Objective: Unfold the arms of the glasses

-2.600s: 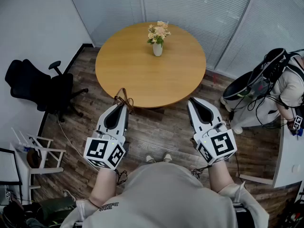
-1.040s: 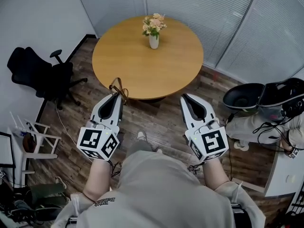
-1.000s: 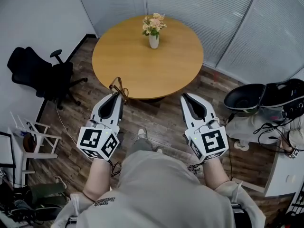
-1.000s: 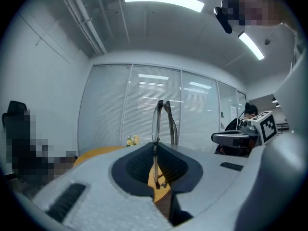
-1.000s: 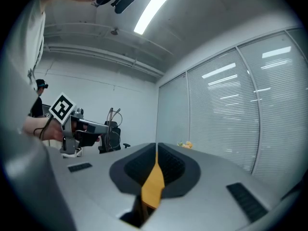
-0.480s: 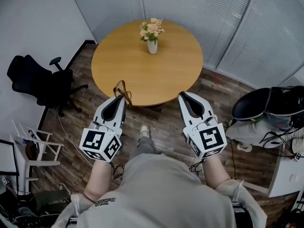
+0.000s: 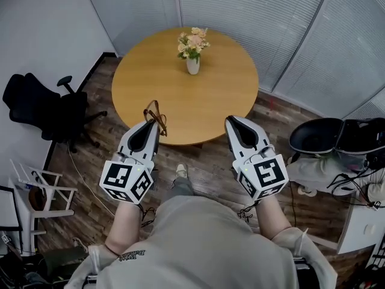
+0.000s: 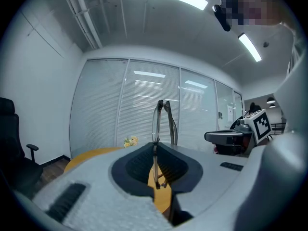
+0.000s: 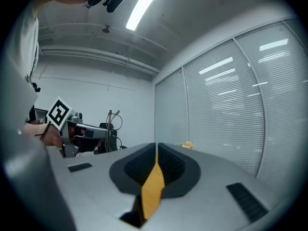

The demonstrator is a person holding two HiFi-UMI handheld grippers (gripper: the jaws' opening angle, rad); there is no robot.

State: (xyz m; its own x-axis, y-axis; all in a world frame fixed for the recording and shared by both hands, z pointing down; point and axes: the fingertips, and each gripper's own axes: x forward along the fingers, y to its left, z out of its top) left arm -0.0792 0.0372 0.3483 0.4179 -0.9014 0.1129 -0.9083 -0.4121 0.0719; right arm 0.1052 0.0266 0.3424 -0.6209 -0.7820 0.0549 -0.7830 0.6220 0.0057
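I am holding both tongs in the air by the near rim of the round bench [image 7: 180,95]; the left tongs [image 7: 154,124] are pinching shut on the glasses [image 7: 155,113], gripping the frame low down, most of it standing up past the tips; the arms are lying folded against the front; the right tongs [image 7: 232,121] are sitting fully closed with nothing between them, well apart from the glasses; a vase of flowers [image 7: 192,64] is standing on the bench's far half.
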